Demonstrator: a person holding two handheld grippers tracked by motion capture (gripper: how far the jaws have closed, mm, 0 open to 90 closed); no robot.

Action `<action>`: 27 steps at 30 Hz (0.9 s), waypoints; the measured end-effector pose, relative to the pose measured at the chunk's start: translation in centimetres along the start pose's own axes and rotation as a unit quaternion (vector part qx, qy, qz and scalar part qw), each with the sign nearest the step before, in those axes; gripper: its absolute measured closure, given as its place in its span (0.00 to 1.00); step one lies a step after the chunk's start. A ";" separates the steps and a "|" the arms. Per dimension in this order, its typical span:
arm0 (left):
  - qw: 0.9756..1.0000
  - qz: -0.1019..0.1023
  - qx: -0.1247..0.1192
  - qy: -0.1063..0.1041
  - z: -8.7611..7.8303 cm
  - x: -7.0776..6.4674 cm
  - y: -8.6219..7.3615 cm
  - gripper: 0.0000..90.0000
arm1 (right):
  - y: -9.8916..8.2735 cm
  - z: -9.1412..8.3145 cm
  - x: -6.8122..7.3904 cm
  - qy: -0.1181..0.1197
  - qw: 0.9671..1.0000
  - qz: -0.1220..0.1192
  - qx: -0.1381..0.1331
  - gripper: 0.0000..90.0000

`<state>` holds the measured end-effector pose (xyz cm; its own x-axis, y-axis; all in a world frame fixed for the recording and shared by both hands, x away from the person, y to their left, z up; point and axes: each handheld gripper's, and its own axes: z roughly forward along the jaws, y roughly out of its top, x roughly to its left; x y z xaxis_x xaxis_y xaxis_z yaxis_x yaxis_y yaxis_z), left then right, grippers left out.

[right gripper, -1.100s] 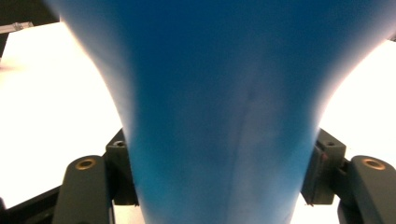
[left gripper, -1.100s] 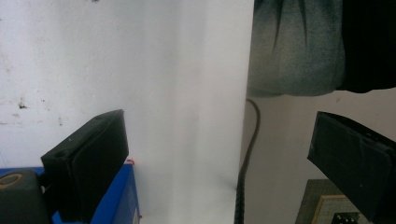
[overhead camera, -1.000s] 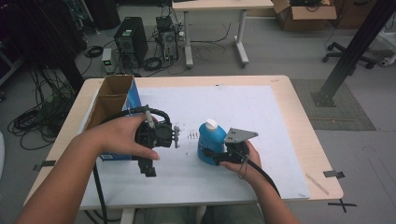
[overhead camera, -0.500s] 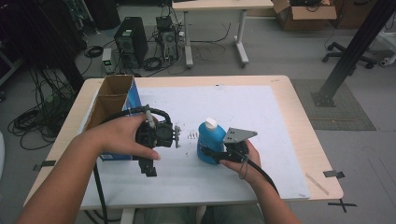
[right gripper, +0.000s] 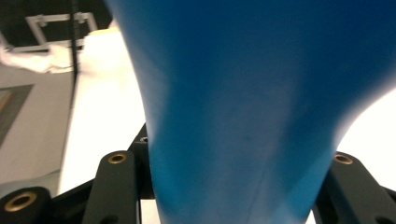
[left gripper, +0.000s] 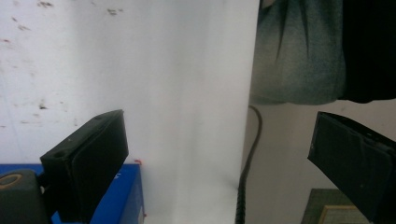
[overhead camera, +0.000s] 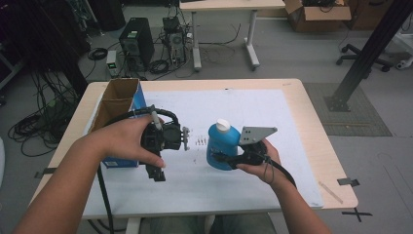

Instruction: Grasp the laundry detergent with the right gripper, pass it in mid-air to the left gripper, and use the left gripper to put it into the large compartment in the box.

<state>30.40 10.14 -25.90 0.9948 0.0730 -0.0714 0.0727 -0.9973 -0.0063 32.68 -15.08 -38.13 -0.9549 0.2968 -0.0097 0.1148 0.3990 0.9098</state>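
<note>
A blue plastic bottle (overhead camera: pixel 221 148) with a white cap stands upright on the white sheet, right of the middle. My right gripper (overhead camera: pixel 233 158) is shut on its lower body from the right side. In the right gripper view the bottle (right gripper: pixel 243 93) looms large between the two black jaws of that gripper (right gripper: pixel 233 191). My left gripper (overhead camera: pixel 157 170) is held above the sheet to the left of the bottle and apart from it, tipped toward the person. Its jaws stand wide open with nothing between them (left gripper: pixel 219 163).
An open cardboard box with blue sides (overhead camera: pixel 117 105) sits at the table's left edge; its blue corner (left gripper: pixel 128 196) lies by the left jaw. Small dark specks (overhead camera: pixel 199 142) mark the white sheet (overhead camera: pixel 253 107). The table's near edge and the person's lap (left gripper: pixel 299 56) are close.
</note>
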 end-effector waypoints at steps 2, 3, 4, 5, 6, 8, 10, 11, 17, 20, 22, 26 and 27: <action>1.000 -0.002 -0.001 0.006 -0.3 0.0 0.2 0.06 | 0.3 -0.4 0.2 0.017 1.000 -0.005 0.003 0.51; 1.000 -0.003 -0.002 0.008 -0.4 0.0 0.2 0.06 | 0.4 -0.5 0.3 0.027 1.000 -0.008 0.005 0.51; 1.000 -0.003 -0.003 0.011 -0.5 0.0 0.3 0.06 | 0.5 -0.6 0.4 0.033 0.999 -0.011 0.007 0.51; 1.000 -0.003 -0.003 0.013 -0.6 -0.1 0.4 0.06 | 0.6 -0.7 0.5 0.041 0.999 -0.014 0.012 0.51; 1.000 -0.002 -0.003 0.014 -0.7 -0.1 0.5 0.06 | 0.7 -0.8 0.6 0.045 0.999 -0.018 0.016 0.51; 1.000 -0.002 -0.005 0.017 -0.9 -0.1 0.7 0.06 | 0.9 -0.9 0.9 0.057 0.998 -0.022 0.022 0.51; 1.000 -0.001 -0.007 0.018 -1.1 -0.2 0.9 0.06 | 1.0 -1.0 1.0 0.073 0.997 -0.025 0.020 0.51; 1.000 -0.001 -0.008 0.019 -1.2 -0.2 0.9 0.06 | 1.0 -1.0 1.1 0.079 0.996 -0.027 0.021 0.51; 1.000 0.000 -0.010 0.022 -1.6 -0.3 1.3 0.06 | 0.9 -0.7 1.3 0.105 0.994 -0.036 0.026 0.51; 1.000 0.001 -0.011 0.023 -1.8 -0.3 1.4 0.06 | 0.8 -0.4 1.5 0.115 0.992 -0.040 0.027 0.51; 1.000 0.002 -0.011 0.022 -1.9 -0.4 1.5 0.06 | 0.7 -0.1 1.6 0.122 0.991 -0.044 0.027 0.51; 1.000 0.002 -0.010 0.022 -2.0 -0.4 1.6 0.06 | 0.7 0.5 1.9 0.130 0.990 -0.049 0.030 0.51; 1.000 0.003 -0.011 0.023 -2.0 -0.4 1.7 0.06 | 0.7 0.6 1.9 0.133 0.989 -0.050 0.031 0.51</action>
<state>30.27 8.44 -23.88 0.9974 0.0677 -0.0259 0.0682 -0.9975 0.0159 31.10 -13.73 -37.79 -0.9997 0.0180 0.0180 0.0244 0.4691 0.8828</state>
